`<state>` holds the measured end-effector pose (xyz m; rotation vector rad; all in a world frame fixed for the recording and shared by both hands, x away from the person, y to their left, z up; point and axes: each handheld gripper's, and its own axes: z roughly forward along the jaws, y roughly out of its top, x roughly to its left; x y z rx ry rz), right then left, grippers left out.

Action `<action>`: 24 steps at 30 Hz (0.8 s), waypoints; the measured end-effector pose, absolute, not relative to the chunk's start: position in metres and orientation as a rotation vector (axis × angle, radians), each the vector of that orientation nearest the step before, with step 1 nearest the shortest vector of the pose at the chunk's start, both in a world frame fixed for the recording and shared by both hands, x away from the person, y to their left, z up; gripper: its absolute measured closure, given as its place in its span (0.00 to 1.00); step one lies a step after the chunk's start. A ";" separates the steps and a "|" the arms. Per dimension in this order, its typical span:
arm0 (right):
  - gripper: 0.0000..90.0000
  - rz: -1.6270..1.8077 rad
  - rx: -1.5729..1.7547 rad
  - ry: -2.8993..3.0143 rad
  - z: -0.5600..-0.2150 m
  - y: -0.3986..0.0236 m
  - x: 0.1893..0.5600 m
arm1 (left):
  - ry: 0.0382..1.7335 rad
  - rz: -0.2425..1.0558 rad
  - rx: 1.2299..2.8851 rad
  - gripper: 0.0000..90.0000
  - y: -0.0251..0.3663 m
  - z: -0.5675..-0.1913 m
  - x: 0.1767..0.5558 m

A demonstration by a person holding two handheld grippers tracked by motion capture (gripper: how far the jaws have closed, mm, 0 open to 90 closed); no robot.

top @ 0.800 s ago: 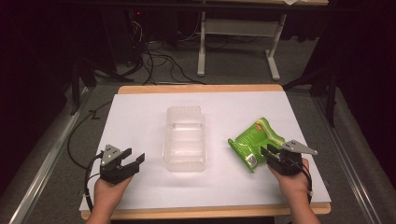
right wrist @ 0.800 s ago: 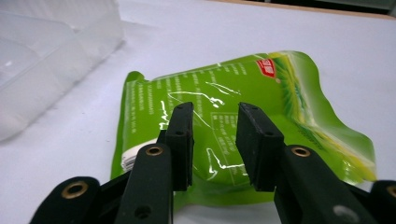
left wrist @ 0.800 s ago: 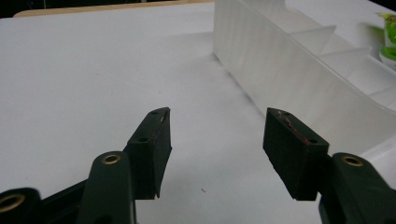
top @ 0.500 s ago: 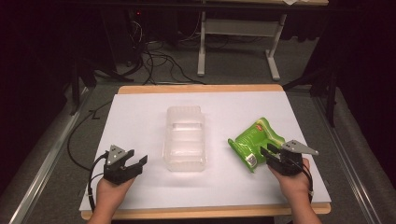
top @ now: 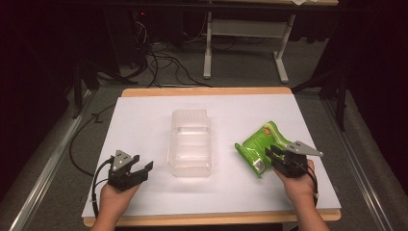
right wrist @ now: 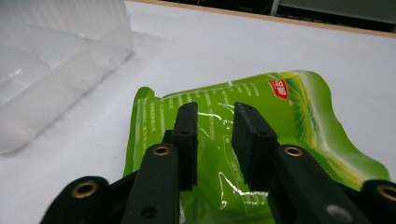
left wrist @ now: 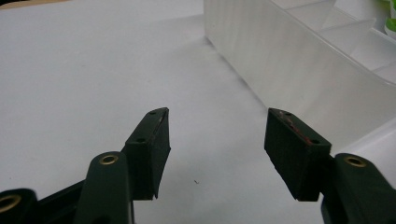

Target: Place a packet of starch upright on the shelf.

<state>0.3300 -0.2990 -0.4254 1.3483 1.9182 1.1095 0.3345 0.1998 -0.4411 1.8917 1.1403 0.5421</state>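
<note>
**Right gripper on green pouch, left gripper idle**

Right gripper (top: 273,155) sits near the desk's (top: 144,110) right front corner, jaws over the near end of the green pouch (top: 260,144). Right gripper view: jaws narrowly parted above the pouch's (right wrist: 224,121) glossy face, a slim gap between them; can't tell whether the pads actually pinch the film. Pouch lies flat on the white desk top, right of centre, tilted diagonally, well in from the right edge. Clear plastic compartment tray (top: 191,142) sits mid-desk, just left of the pouch, not touching it. Left gripper (top: 140,168) rests near the front left corner, jaws spread wide, nothing between them; tray wall (left wrist: 280,60) just beside its right jaw.
</note>
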 end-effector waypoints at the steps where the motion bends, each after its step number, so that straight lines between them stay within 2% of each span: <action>1: 0.84 1.112 1.342 1.916 -0.425 -0.298 0.331 | 1.140 0.543 1.893 0.46 0.200 -0.441 0.335; 2: 0.89 1.117 1.342 1.918 -0.424 -0.297 0.333 | 1.140 0.544 1.895 0.46 0.200 -0.441 0.335; 3: 0.89 1.117 1.342 1.918 -0.424 -0.297 0.333 | 1.140 0.544 1.895 0.46 0.200 -0.441 0.335; 4: 1.00 1.136 1.329 1.934 -0.420 -0.293 0.338 | 1.140 0.541 1.899 0.46 0.200 -0.442 0.335; 11: 1.00 1.127 1.257 2.021 -0.413 -0.260 0.360 | 1.136 0.546 1.908 0.45 0.199 -0.442 0.334; 15: 1.00 0.798 1.324 2.193 -0.463 -0.251 0.380 | 1.136 0.545 1.912 0.45 0.200 -0.443 0.334; 23: 1.00 0.914 1.355 2.167 -0.455 -0.265 0.380 | 1.141 0.539 1.906 0.45 0.201 -0.442 0.335; 24: 0.99 0.964 1.375 2.087 -0.442 -0.280 0.378 | 1.142 0.539 1.912 0.45 0.200 -0.443 0.335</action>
